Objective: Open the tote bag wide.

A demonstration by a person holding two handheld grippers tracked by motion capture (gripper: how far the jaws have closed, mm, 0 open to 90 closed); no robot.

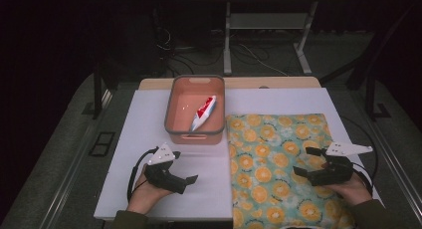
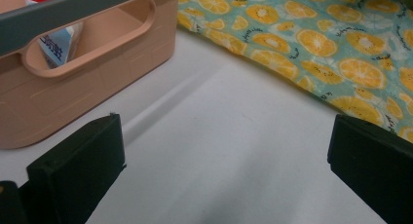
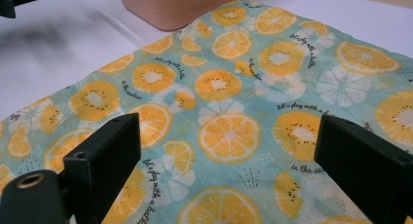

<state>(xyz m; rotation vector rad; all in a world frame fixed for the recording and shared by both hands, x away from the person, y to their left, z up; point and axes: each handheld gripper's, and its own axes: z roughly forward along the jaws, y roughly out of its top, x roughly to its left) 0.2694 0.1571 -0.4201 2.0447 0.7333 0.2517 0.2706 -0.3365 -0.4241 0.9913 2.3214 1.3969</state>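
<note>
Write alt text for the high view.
Two hand-held grippers rest open on a white table: the left gripper over bare tabletop, the right gripper over a citrus-print cloth. Behind them a peach bin holds a red-and-white tube.

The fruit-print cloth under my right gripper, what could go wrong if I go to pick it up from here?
The cloth lies flat and wide, so the open right gripper may pinch just one layer and drag it askew. Its far corner sits right beside the pink bin, so a pull could nudge the bin and shift the tube inside. The left gripper hangs open over the bare white board, too far off to steady either.
</note>
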